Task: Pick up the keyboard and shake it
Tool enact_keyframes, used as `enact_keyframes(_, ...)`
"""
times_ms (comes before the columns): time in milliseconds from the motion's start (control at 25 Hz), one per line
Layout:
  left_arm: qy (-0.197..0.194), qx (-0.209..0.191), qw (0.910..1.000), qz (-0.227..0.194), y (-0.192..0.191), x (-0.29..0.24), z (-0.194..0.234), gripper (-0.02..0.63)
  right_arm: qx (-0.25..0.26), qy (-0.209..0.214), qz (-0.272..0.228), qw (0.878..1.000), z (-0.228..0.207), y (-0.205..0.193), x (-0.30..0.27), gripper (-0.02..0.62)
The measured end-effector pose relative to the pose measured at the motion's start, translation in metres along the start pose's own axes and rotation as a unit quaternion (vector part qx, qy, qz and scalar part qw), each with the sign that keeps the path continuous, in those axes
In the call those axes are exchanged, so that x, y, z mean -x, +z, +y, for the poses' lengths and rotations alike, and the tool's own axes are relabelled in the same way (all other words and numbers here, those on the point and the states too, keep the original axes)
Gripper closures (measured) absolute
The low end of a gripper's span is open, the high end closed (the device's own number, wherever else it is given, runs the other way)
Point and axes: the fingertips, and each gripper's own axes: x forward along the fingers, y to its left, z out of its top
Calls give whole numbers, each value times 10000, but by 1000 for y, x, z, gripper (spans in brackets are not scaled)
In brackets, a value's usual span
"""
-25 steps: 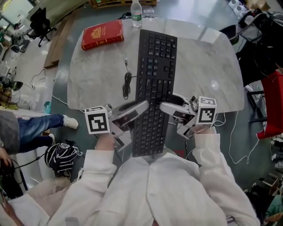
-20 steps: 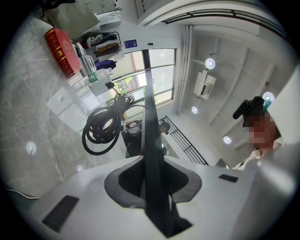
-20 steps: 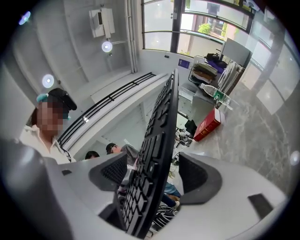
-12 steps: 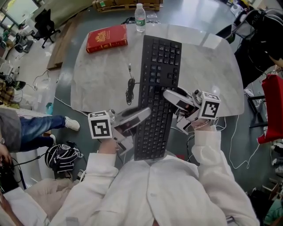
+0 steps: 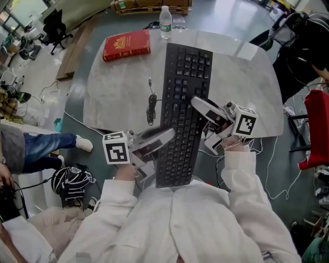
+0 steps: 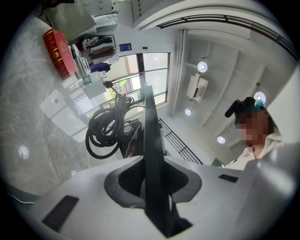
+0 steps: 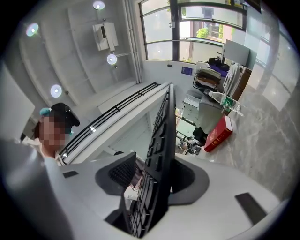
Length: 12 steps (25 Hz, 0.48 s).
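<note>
One marble table [image 5: 118,87], black keyboard [image 5: 185,72], red book [image 5: 126,44], grey floor [image 5: 226,15], ceiling lights [image 6: 202,66]

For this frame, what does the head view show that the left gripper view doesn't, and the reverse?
Only the head view shows the keyboard's full key face, the person's white sleeves and the floor around the table. Only the left gripper view shows the ceiling lights, the windows and the person's cap; there the keyboard appears edge-on. Both show the keyboard clamped at its edge in the left tool, the coiled cable and the red book.
</note>
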Motion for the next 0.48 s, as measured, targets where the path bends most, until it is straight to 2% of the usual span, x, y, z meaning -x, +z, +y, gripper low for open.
enact_keyframes(320, -194, -35, 9998, -95, 4, -1, 3, 515, 276, -180, -115, 9994, -7, 4, -2, 469)
enact_keyframes(480, -199, -111, 9997, -89, 6, 0, -1, 515, 380, -260, -145, 9988, -1, 6, -3, 477)
